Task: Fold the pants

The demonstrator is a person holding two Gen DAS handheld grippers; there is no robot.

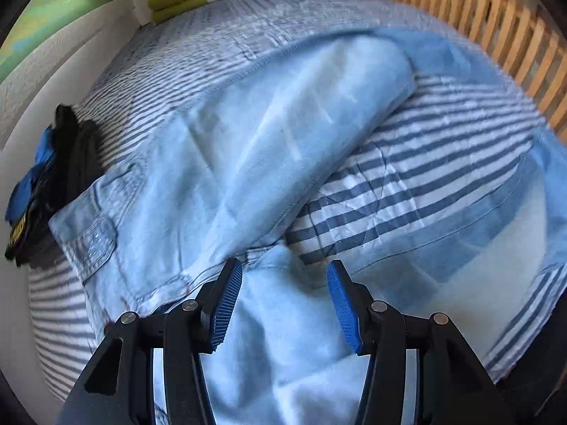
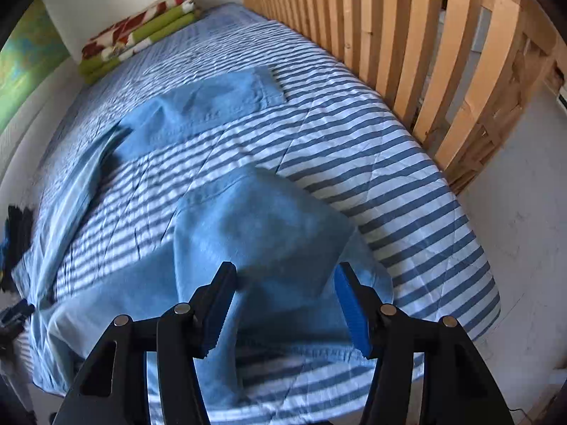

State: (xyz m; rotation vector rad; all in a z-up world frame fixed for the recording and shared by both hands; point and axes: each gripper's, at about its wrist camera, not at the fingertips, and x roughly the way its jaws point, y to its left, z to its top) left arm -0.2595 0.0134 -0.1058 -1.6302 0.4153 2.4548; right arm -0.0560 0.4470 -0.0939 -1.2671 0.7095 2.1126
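pants (image 1: 219,163) spread on bed (image 2: 407,184), legs running away toward far end. left gripper (image 1: 285,304) and right gripper (image 2: 285,306) both open, empty, just above near edge.

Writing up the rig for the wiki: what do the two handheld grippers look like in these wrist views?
Both look identical. The left gripper and right gripper each have matte black linkage arms with round silver pivot pins, ending in two black fingers faced with ribbed blue pads. No cables, markings, hands or sleeves show.
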